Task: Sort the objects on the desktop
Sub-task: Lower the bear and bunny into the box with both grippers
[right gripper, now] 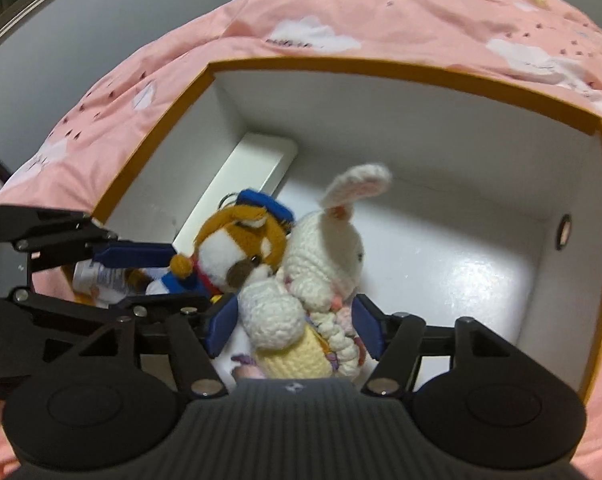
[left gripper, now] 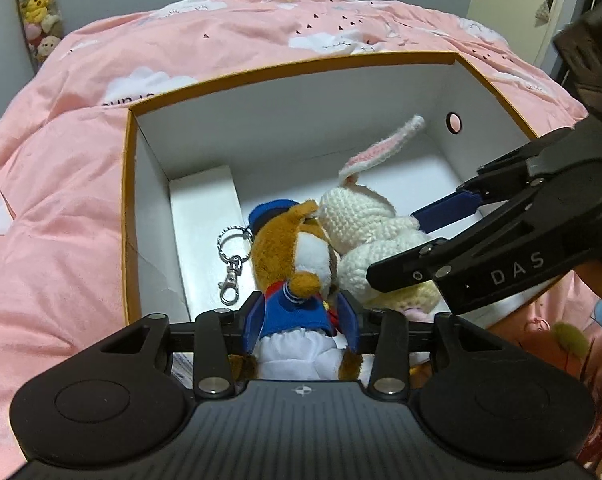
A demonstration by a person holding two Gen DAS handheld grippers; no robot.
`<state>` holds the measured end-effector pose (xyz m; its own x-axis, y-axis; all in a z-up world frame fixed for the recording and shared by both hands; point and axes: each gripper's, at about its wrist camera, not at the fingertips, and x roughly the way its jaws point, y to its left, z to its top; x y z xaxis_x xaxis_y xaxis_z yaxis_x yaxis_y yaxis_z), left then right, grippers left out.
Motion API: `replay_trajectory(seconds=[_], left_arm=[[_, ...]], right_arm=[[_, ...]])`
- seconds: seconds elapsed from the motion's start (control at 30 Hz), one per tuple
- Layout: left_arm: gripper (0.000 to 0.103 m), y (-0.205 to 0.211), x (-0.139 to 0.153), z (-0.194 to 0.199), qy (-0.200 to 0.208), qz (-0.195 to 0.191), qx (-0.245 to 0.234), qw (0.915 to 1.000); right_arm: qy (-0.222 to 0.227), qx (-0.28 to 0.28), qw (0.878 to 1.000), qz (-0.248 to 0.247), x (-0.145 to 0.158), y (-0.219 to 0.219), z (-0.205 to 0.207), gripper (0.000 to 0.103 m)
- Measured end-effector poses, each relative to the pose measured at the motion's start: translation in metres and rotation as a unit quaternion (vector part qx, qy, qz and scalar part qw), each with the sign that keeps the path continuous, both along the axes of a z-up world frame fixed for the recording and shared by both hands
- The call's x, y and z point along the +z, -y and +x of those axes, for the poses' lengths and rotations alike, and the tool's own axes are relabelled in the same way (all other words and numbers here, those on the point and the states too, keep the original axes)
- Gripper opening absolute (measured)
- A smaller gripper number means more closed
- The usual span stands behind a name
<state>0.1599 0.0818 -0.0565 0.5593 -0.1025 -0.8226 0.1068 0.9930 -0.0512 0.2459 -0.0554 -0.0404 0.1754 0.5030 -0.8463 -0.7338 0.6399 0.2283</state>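
An orange-rimmed white box sits on a pink duvet. Two toys lie inside it, side by side and touching. One is a brown-and-white plush in a blue sailor cap and top, with a metal keyring. My left gripper is shut on its body. The other is a white crocheted rabbit with pink-lined ears and a yellow dress. My right gripper reaches in from the right and stands open, its blue fingers on either side of the rabbit.
A white cardboard insert lies along the box's left wall. The right wall has a small round hole. The pink duvet surrounds the box. Several soft toys hang at the back left, and a door is at the back right.
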Motion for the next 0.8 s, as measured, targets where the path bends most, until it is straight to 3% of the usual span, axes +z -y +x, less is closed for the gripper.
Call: replay_trajectory(seconds=[0.1,0.33,0.5,0.8], left_arm=[[0.032,-0.002,-0.003,0.003,-0.005,0.003,0.004,1.0000],[0.028,-0.009,-0.003,0.004,-0.011,-0.032,0.008,0.9994],[0.028,-0.010,-0.005,0.004,-0.013,-0.046,0.011,0.9988],[0.028,-0.009,-0.006,0.005,-0.018,-0.036,0.022,0.9989]], right_arm=[[-0.028,0.013,0.999,-0.009,-0.008,-0.001,0.004,0.065],[-0.038,0.087,0.995,-0.020,-0.003,0.006,0.009,0.046],[-0.079,0.100,0.992,-0.005,-0.007,0.014,0.018,0.046],[-0.052,0.103,0.993,-0.017,-0.010,-0.004,0.003,0.046]])
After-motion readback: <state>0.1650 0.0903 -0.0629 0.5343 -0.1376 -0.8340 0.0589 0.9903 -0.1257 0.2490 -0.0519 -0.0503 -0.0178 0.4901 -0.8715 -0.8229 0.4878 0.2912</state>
